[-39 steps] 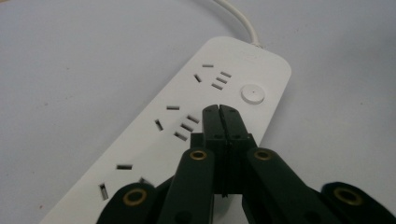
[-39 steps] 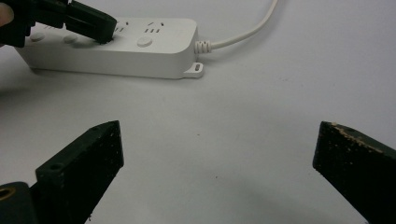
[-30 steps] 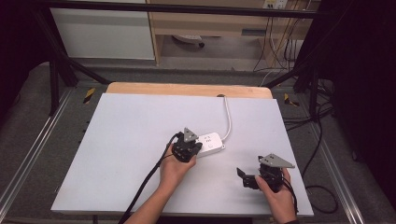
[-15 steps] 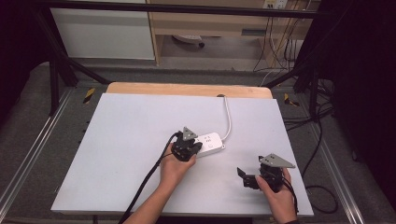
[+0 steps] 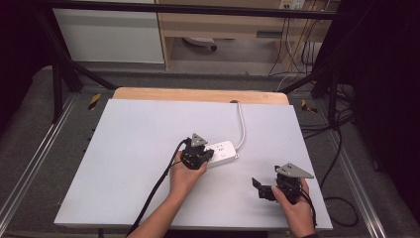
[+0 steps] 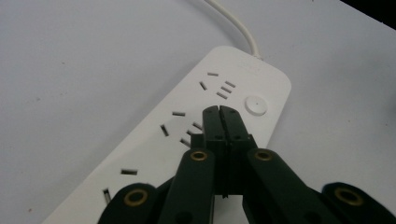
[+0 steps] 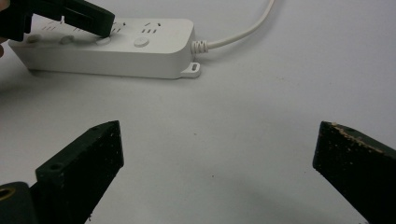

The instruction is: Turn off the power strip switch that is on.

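Note:
A white power strip point(image 5: 226, 150) lies mid-table, its white cable point(image 5: 242, 125) running to the far edge. My left gripper point(image 5: 211, 154) is shut, with nothing between the jaws. In the left gripper view its closed tips point(image 6: 219, 110) sit over the power strip point(image 6: 243, 77), just left of the round switch button point(image 6: 256, 104). Whether they touch it I cannot tell. From the right gripper view the left gripper point(image 7: 105, 29) reaches onto the top of the power strip point(image 7: 154, 56). My right gripper point(image 5: 258, 189) is open near the front right, and it point(image 7: 219, 158) faces the strip across bare tabletop.
The white tabletop point(image 5: 129, 148) has a wooden strip point(image 5: 198, 95) along its far edge. Metal frame rails point(image 5: 29, 163) run along both sides. Beyond the table are cabinets and hanging cables point(image 5: 297, 54). A black cable point(image 5: 158, 188) trails from the left gripper.

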Demonstrator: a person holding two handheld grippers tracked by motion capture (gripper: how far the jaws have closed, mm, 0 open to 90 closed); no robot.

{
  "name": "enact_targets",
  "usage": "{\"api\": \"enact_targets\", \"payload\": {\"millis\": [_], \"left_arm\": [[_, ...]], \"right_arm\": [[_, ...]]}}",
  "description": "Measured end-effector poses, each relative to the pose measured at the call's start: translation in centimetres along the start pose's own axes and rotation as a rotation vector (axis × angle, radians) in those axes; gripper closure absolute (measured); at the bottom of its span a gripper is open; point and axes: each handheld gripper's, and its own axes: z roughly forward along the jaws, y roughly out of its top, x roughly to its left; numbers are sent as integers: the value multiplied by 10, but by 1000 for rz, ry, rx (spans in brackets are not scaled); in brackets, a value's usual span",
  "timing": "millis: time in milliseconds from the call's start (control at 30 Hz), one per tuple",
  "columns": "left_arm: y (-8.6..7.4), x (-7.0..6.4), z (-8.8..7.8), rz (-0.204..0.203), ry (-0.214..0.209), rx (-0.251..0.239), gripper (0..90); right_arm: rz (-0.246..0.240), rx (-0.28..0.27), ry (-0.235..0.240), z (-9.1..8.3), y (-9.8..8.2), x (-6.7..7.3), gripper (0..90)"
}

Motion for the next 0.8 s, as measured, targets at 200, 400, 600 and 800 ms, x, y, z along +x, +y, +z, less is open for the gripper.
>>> {"api": "enact_targets", "payload": {"millis": [200, 400, 600, 800], "left_arm": [[3, -1, -4, -3, -20, -24, 900], [6, 0, -12, 5, -7, -48, 900], [9, 2, -22, 9, 0, -77, 900], [12, 7, -34, 15, 13, -107, 760]], "right_arm": [[-4, -3, 0, 0, 0, -1, 26], [-4, -5, -1, -1, 0, 0, 26], [-5, -3, -1, -1, 1, 0, 26], [-6, -2, 0, -1, 1, 0, 26]]}}
